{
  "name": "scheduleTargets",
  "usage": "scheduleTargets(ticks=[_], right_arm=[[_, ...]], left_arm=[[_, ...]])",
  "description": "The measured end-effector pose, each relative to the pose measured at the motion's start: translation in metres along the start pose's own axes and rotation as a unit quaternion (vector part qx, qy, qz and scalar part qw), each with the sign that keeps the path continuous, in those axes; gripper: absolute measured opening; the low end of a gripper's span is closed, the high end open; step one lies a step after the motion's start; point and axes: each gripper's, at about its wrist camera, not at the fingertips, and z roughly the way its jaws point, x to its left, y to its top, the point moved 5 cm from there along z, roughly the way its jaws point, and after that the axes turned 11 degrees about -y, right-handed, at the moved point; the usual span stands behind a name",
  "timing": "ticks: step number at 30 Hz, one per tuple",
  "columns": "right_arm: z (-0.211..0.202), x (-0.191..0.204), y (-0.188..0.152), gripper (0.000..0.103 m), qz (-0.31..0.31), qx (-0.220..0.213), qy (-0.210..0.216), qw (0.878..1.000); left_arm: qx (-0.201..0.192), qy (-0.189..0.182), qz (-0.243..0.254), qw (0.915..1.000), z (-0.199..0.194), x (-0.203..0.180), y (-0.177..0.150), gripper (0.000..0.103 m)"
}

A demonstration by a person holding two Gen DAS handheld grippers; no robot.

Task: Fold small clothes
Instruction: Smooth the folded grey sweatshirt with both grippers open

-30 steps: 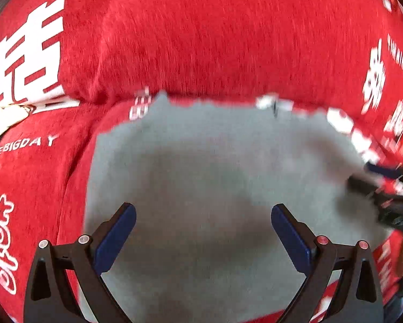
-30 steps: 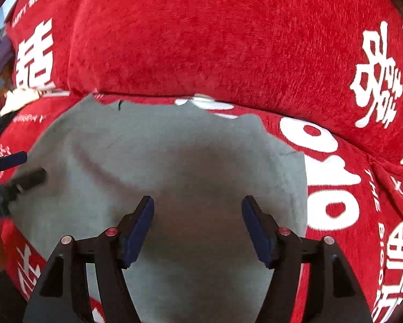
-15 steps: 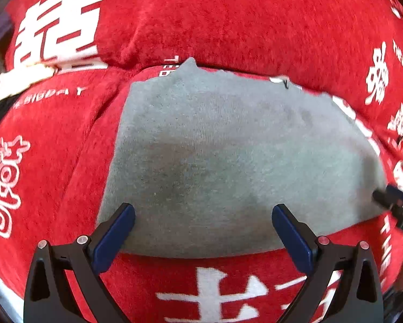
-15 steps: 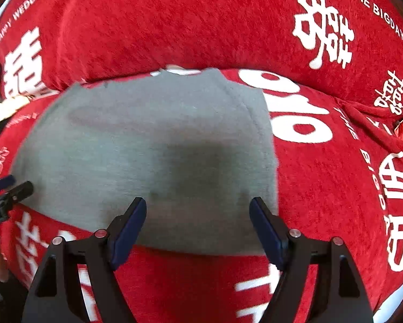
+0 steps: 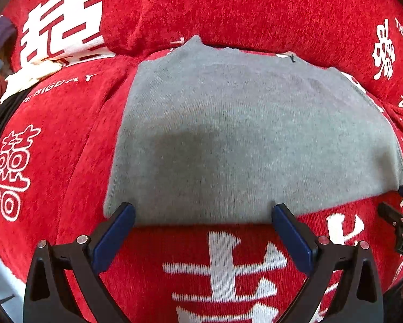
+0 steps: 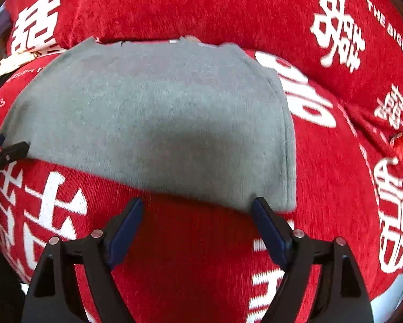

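Trouble could come at the near hem: the grey garment [image 5: 242, 140] lies flat mid-frame on the red cover [image 5: 66, 140], and both the left gripper [image 5: 201, 215] and right gripper [image 6: 196, 210], jaws wide and empty, the right's having just been opening, might pinch the cover too.

Garment [image 5: 242, 140]: we see it mid-frame, flat on the cover [image 5: 66, 161].
Cushion [image 5: 228, 8]: upper frame, behind the garment.
Grippers: we see them at the garment's near edge.
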Motion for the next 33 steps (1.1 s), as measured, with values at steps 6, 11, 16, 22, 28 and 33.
scheduleTargets(ticks=[6,11,16,22,28,33], right_arm=[[-0.019,-0.017,0.008,0.085,0.053,0.008,0.029,0.998],[-0.034,-0.022,0.040,0.085,0.055,-0.022,0.026,0.998],[-0.026,-0.015,0.072,0.085,0.038,-0.025,0.021,0.999],[-0.008,0.002,0.096,0.085,0.021,-0.022,0.020,0.999],[0.026,0.012,0.113,0.085,0.021,0.004,0.025,0.999],[0.052,0.009,0.124,0.086,0.029,0.019,0.033,0.999]], left_arm=[[-0.029,0.015,0.006,0.9994,-0.018,0.001,0.005,0.102],[-0.046,0.011,-0.003,0.9989,-0.024,0.004,0.021,0.102],[-0.054,0.002,-0.001,0.9985,-0.018,-0.001,0.041,0.102],[-0.057,-0.008,0.014,0.9982,-0.003,-0.014,0.065,0.102],[-0.044,-0.008,0.036,0.9984,0.025,-0.026,0.087,0.102],[-0.021,-0.019,-0.003,0.9996,0.053,-0.006,0.097,0.102]])
